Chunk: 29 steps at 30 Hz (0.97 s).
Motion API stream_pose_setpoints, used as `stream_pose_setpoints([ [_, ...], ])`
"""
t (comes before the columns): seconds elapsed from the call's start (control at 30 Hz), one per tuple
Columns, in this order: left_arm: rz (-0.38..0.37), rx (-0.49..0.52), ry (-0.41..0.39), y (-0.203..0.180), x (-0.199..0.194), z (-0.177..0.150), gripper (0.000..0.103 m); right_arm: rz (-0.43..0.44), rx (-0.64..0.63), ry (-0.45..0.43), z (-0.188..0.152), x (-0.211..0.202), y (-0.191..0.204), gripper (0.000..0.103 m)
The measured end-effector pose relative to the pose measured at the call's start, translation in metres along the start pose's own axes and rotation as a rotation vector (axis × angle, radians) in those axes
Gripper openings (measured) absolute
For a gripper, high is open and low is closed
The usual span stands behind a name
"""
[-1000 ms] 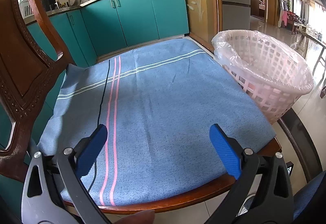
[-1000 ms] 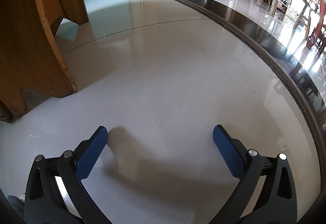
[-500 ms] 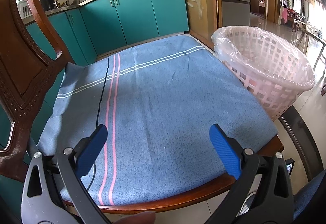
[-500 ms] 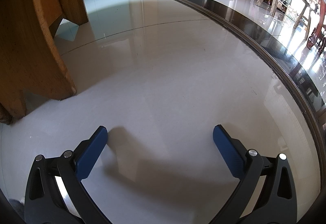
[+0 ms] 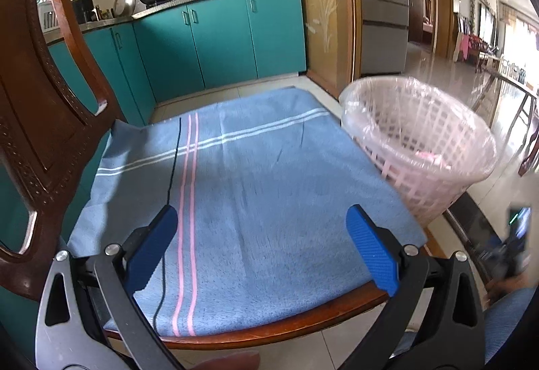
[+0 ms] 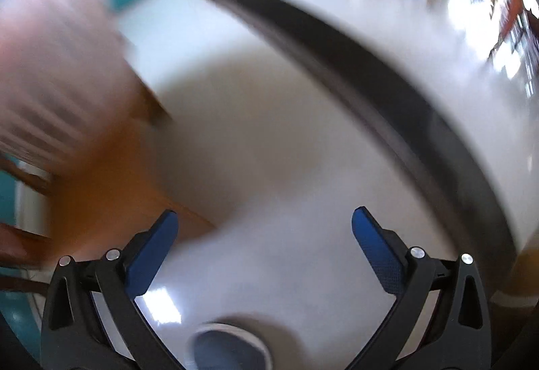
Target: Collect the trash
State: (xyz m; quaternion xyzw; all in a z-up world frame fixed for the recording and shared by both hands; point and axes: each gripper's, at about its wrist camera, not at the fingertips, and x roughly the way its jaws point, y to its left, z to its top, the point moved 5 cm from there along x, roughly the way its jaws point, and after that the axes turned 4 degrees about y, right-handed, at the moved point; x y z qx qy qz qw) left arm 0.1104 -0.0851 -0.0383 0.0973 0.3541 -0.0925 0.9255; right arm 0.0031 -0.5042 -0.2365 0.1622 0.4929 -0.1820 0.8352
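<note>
Both tongs (image 5: 261, 248) (image 6: 264, 240) gape (nothing held).

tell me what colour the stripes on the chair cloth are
Pink and white stripes on the blue cloth, clearest in the left wrist view.

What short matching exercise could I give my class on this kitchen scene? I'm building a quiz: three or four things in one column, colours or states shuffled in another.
Things:
1. cloth on the chair seat
2. laundry-style basket
3. cabinets
4. left gripper

Descriptions:
a. teal
b. open, holding nothing
c. blue with pink and white stripes
d. pale pink, lined with a clear bag

Pairs: 1-c, 2-d, 3-a, 4-b
</note>
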Motion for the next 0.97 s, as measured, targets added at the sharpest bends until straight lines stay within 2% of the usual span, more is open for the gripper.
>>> stream_pose_setpoints([
  [0.03, -0.005, -0.012, -0.010, 0.002, -0.005, 0.003, 0.100, 0.003, -0.024, -0.027, 0.012, -0.021, 0.013, 0.100],
  [0.13, -0.023, -0.047, -0.026, 0.010, -0.014, 0.009, 0.100, 0.048, -0.151, -0.195, 0.053, -0.123, 0.080, 0.100],
  [0.23, -0.028, -0.075, -0.044, 0.018, -0.024, 0.012, 0.100, 0.040, -0.283, -0.277, 0.066, -0.177, 0.137, 0.100],
  [0.27, -0.028, -0.080, -0.048, 0.020, -0.026, 0.013, 0.100, -0.002, -0.373, -0.317, 0.064, -0.194, 0.162, 0.100],
  [0.3, -0.028, -0.085, -0.052, 0.022, -0.028, 0.014, 0.100, -0.034, -0.405, -0.336, 0.063, -0.203, 0.176, 0.100],
  [0.33, -0.026, -0.092, -0.058, 0.025, -0.031, 0.014, 0.100, 0.012, -0.409, -0.344, 0.061, -0.214, 0.193, 0.100],
  [0.43, -0.017, -0.100, -0.065, 0.031, -0.034, 0.015, 0.100, 0.163, -0.397, -0.316, 0.055, -0.225, 0.226, 0.100],
  [0.57, 0.021, -0.131, -0.086, 0.042, -0.040, 0.015, 0.100, 0.174, -0.425, -0.316, 0.042, -0.220, 0.254, 0.100],
  [0.67, 0.011, -0.133, -0.076, 0.044, -0.040, 0.014, 0.100, 0.161, -0.449, -0.302, 0.039, -0.211, 0.266, 0.100],
  [0.97, -0.019, -0.102, -0.055, 0.035, -0.038, 0.011, 0.100, 0.162, -0.417, -0.270, 0.039, -0.200, 0.280, 0.100],
])
